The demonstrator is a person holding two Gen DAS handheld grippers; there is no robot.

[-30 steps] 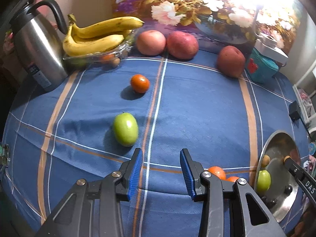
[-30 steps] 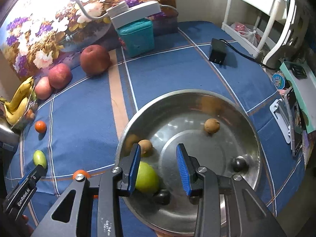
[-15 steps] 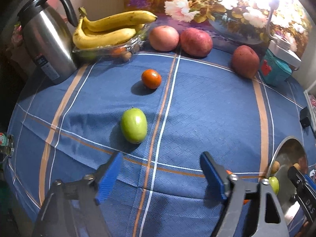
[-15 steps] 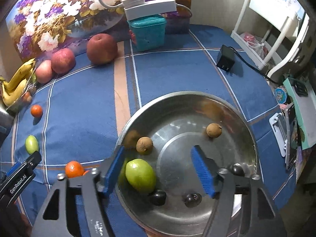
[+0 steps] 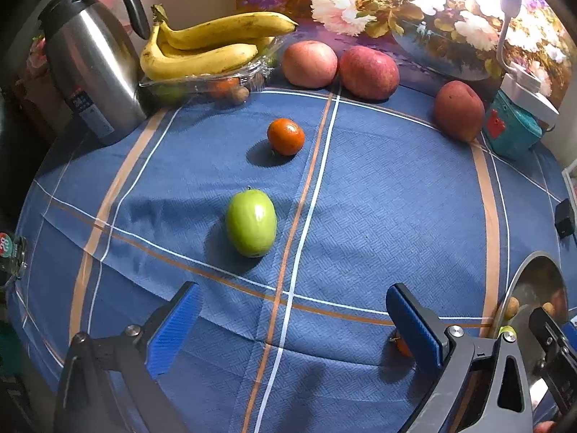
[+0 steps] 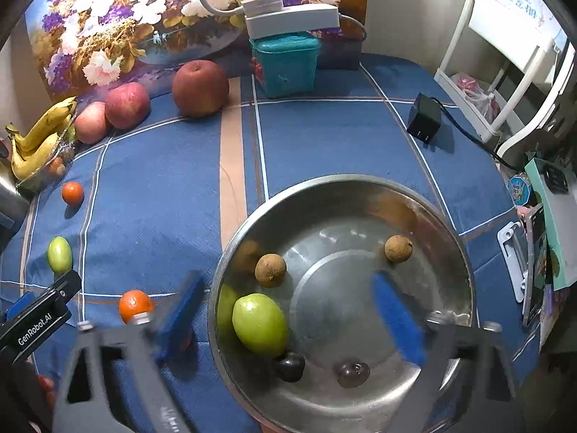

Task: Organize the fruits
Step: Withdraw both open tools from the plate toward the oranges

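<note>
A green fruit (image 5: 251, 223) lies on the blue cloth, a little ahead of my left gripper (image 5: 294, 328), which is open and empty. A small orange (image 5: 286, 136) sits farther back. In the right wrist view my right gripper (image 6: 288, 319) hangs open over a steel bowl (image 6: 425, 209). The bowl holds another green fruit (image 6: 260, 323), two brown longans (image 6: 270, 270) (image 6: 398, 248) and two dark round fruits (image 6: 289, 366). Another orange (image 6: 135, 305) lies just left of the bowl, partly behind the right gripper's left finger.
Bananas (image 5: 205, 50) on a clear tray, three red apples (image 5: 368, 72), a steel kettle (image 5: 93, 72) and a teal box (image 5: 510, 133) line the back. A black adapter (image 6: 423, 118) with cord lies right of centre. A white rack (image 6: 505, 57) stands off the table's right.
Both grippers opened wide from a narrow gap. The left gripper drew nearer the green fruit; the right pulled back a little above the bowl.
</note>
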